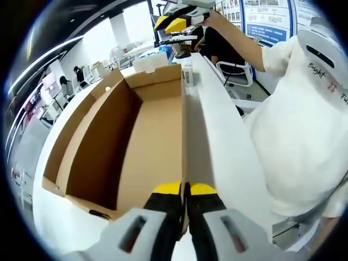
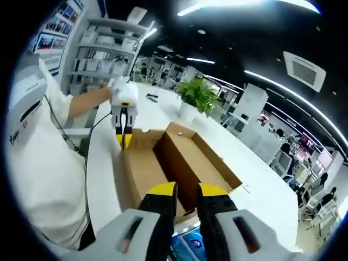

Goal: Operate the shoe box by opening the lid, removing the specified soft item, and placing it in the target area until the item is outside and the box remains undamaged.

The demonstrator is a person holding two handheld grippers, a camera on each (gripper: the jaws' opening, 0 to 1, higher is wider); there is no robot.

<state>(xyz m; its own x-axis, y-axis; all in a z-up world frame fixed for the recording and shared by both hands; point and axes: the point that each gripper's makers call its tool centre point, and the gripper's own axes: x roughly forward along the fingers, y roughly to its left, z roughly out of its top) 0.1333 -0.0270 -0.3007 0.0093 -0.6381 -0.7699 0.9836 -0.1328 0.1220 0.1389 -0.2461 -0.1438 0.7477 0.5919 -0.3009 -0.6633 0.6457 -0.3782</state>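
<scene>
The step in hand looks like opening the lid: the shoe box (image 1: 136,141) lies on the white table (image 1: 228,163) with its brown cardboard interior facing up and bare — no soft item can be made out in it. In the left gripper view, the left gripper (image 1: 185,191) has its yellow-tipped jaws nearly closed on the near edge of the cardboard wall, apparently pinching it. At the far end the right gripper (image 1: 176,30) sits at the opposite edge of the box. In the right gripper view its own jaws stand a little apart, near the box's end; whether they grip the cardboard cannot be told. A person in a white shirt (image 2: 43,163) stands close along one long side of the table. The next move probably calls for folding the lid fully back without creasing the hinge, then finding the item. The open room lies on the side away from the person — a potted plant (image 2: 198,97) stands well beyond the box's far end.
</scene>
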